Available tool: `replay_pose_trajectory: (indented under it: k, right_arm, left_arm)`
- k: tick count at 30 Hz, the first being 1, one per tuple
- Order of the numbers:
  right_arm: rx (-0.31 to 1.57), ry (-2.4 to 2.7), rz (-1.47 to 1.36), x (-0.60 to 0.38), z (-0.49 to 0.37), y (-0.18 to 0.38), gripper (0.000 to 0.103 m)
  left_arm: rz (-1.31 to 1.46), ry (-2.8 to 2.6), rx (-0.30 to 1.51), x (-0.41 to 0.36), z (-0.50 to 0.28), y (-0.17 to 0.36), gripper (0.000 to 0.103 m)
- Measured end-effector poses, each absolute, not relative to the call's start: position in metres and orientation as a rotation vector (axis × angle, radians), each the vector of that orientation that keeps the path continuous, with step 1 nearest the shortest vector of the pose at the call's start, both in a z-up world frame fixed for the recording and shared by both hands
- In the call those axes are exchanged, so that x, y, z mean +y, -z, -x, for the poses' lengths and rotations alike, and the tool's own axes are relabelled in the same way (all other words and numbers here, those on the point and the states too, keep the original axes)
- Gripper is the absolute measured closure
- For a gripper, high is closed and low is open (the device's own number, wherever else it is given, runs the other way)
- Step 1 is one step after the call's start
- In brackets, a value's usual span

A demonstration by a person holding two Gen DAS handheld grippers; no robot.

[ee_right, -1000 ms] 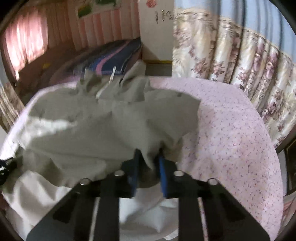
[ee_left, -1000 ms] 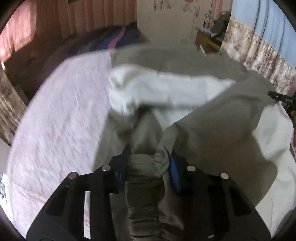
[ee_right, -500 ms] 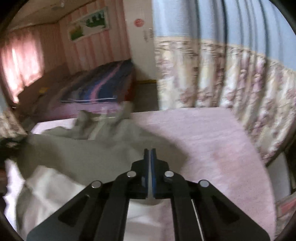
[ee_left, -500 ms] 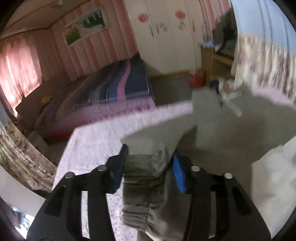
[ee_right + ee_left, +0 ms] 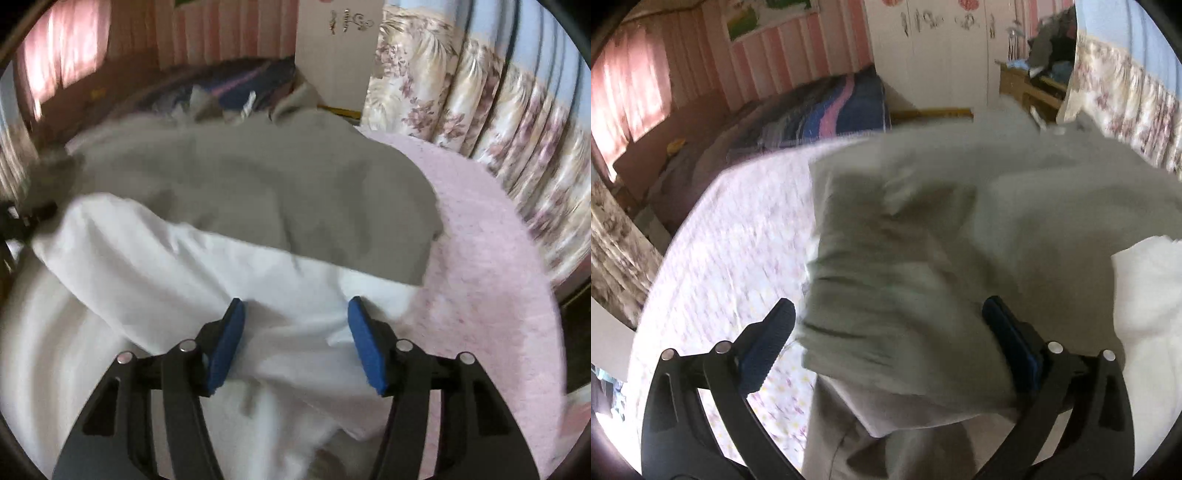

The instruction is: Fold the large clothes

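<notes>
- A big bed with a pink sheet covered in tiny flowers (image 5: 738, 236) fills most of both views. It looks plain pink (image 5: 491, 258) in the right wrist view.
- A large grey-green cloth garment with a white inside (image 5: 923, 258) lies spread on this bed. In the right wrist view its grey part (image 5: 280, 192) lies folded over the far half, and the white inside (image 5: 177, 266) shows on the near half.
- Flowered curtains (image 5: 480, 110) hang past the bed on the right.
- A second bed with a dark blue and pink striped blanket (image 5: 827, 114) stands farther back, near pink striped walls.
- A white cupboard with flower stickers (image 5: 934, 48) stands behind it.
- The left gripper (image 5: 886, 314) has black arms and blue pads. Its jaws are spread wide and opening. A blurry fold of the grey-green cloth lies between them, but the pads do not squeeze it.
- The right gripper (image 5: 295, 308) looks the same. Its jaws are partly spread and opening above the white cloth, pinching nothing.
</notes>
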State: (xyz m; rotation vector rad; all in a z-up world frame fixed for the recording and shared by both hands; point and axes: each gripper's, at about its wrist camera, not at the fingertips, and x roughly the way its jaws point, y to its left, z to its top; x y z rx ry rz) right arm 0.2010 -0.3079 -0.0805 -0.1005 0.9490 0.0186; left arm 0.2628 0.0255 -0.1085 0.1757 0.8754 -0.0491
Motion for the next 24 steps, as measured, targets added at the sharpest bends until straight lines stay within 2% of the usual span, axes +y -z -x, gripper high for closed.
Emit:
replay_pose_trajectory:
  k: [5,7,9,12,16,17,18,21,23,24]
  right_arm:
    - [0.936,0.0,0.072,-0.333,-0.191,0.073,0.044]
    - [0.877,-0.048,-0.01,-0.346,-0.188,0.055,0.042]
    - [0.81,-0.014,-0.037,-0.359,-0.189,0.036,0.034]
    - [0.786,0.031,-0.094,-0.385,-0.211,0.025,0.034]
    - [0.822,0.037,-0.179,-0.409,-0.256,0.038,0.033]
    - [0.835,0.041,-0.19,-0.41,-0.264,0.043,0.03]
    - [0.851,0.048,-0.193,-0.41,-0.271,0.046,0.022]
    - [0.915,0.038,-0.216,-0.408,-0.294,0.067,0.019]
    - [0.943,0.032,-0.227,-0.404,-0.302,0.079,0.019]
    - [0.962,0.026,-0.245,-0.402,-0.304,0.086,0.028]
  left_arm:
    - [-0.182,0.044,0.863,0.032,-0.257,0.1,0.003]
    - [-0.2,0.056,0.827,0.031,-0.251,0.085,0.003]
    - [-0.192,0.054,0.79,0.037,-0.249,0.065,0.003]
    - [-0.178,0.027,0.763,0.044,-0.26,0.047,0.003]
    - [-0.187,-0.019,0.777,0.05,-0.283,0.047,0.003]
    - [-0.171,-0.025,0.785,0.052,-0.29,0.048,0.003]
    - [-0.156,-0.022,0.788,0.053,-0.294,0.048,0.003]
    - [-0.112,0.0,0.814,0.05,-0.315,0.056,0.003]
    - [-0.112,-0.005,0.836,0.045,-0.323,0.067,0.003]
    - [-0.101,-0.001,0.853,0.043,-0.329,0.073,0.003]
